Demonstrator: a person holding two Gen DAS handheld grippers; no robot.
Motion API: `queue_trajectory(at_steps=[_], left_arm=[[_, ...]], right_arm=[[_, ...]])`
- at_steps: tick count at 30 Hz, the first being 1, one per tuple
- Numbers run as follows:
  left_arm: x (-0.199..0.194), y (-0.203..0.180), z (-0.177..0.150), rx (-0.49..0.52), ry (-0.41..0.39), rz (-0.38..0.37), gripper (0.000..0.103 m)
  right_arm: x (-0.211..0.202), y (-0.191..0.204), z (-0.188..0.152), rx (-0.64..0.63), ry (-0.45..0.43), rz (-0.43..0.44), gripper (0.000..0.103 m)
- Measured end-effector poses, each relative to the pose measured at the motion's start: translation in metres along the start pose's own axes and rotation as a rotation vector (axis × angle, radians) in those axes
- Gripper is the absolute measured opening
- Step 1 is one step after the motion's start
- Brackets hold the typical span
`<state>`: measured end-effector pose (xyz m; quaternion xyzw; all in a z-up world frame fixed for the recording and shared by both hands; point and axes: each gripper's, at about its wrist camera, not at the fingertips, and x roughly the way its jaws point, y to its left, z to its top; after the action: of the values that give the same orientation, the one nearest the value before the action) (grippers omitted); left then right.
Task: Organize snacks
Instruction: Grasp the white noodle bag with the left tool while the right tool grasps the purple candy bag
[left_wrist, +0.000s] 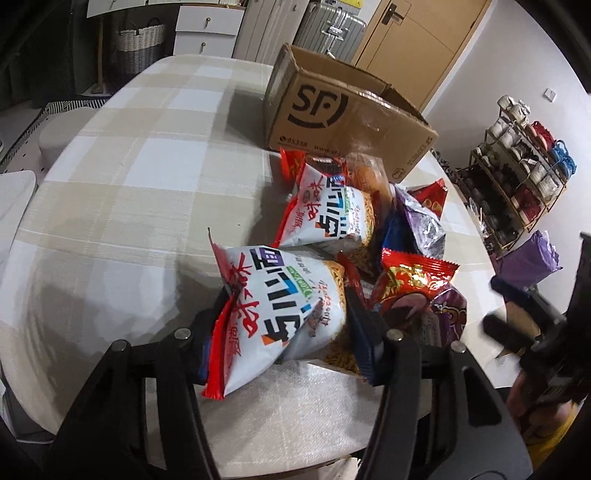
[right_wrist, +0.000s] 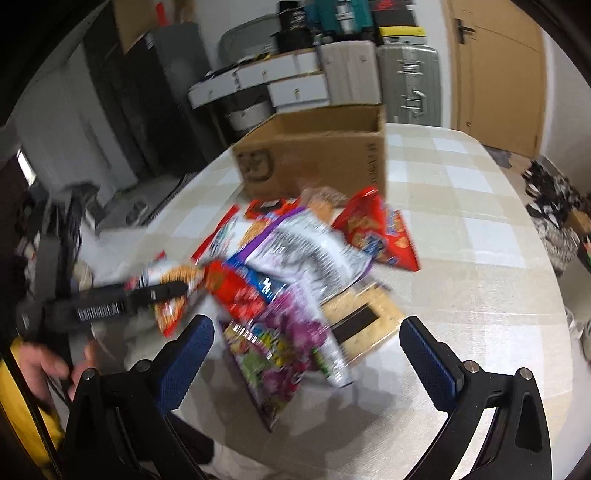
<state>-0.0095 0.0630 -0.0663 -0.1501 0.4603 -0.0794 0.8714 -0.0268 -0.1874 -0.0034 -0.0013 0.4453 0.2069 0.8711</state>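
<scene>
Snacks: left gripper (left_wrist: 284, 314) clamped on white noodle bag (left_wrist: 280, 314) | right gripper (right_wrist: 306, 343) wide, empty, above purple packet (right_wrist: 284, 350) | cardboard box (left_wrist: 343, 114) behind pile

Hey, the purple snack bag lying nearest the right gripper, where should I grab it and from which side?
Grip the purple snack bag across its short width, coming down from above. It lies flat on the table, narrow between the open right gripper fingers.
</scene>
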Motion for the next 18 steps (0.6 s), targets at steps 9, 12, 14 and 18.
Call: queue_trajectory(at_steps=[9, 12, 14, 18], left_arm=[[-0.031, 0.02, 0.002, -0.044, -0.053, -0.042, 0.054], [-0.037, 0.024, 0.002, -0.05, -0.062, -0.051, 0.054], [-0.039, 0.025, 0.003, -0.056, -0.064, -0.057, 0.054], [-0.04, 0.023, 0.003, -0.05, -0.064, -0.058, 0.054]], right_arm=[[0.048, 0.009, -0.007, -0.106, 0.173, 0.021, 0.08], [0.055, 0.013, -0.005, -0.167, 0.172, 0.006, 0.079], [0.06, 0.018, -0.004, -0.215, 0.173, -0.02, 0.079], [0.061, 0.025, -0.004, -0.245, 0.164, -0.022, 0.067]])
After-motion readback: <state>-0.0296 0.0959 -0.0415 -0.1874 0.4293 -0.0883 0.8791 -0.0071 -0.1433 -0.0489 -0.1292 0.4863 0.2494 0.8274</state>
